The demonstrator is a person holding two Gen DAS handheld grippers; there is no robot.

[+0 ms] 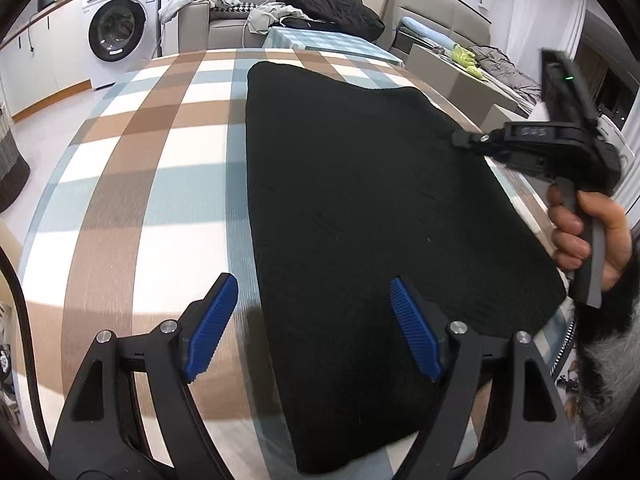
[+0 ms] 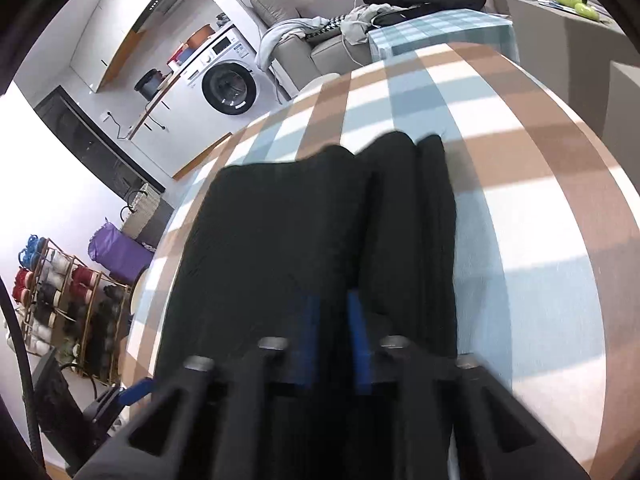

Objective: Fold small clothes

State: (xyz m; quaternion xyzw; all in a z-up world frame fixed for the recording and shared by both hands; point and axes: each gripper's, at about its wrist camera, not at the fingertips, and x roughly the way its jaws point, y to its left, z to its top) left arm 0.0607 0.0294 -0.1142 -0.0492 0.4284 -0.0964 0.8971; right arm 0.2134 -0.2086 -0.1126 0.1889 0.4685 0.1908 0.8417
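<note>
A black garment (image 1: 360, 200) lies spread flat on the checked tablecloth (image 1: 160, 160). My left gripper (image 1: 314, 320) is open above its near left edge, with one blue pad (image 1: 212, 328) over the tablecloth and the other pad (image 1: 416, 332) over the black fabric. At the garment's right edge, a hand (image 1: 580, 232) holds my right gripper (image 1: 464, 139), whose tip meets the fabric. In the right wrist view the right gripper (image 2: 332, 316) has its blue pads close together with the black garment (image 2: 280, 240) pinched between them. That view is blurred, and the fabric beside the pads is bunched into long folds.
Beyond the table's far edge stand a sofa (image 1: 224, 28) heaped with clothes, a smaller table with a blue checked cloth (image 1: 320, 40) and a washing machine (image 1: 118, 32). A shoe rack (image 2: 64, 300) and a purple bag (image 2: 120, 252) stand on the floor to the left.
</note>
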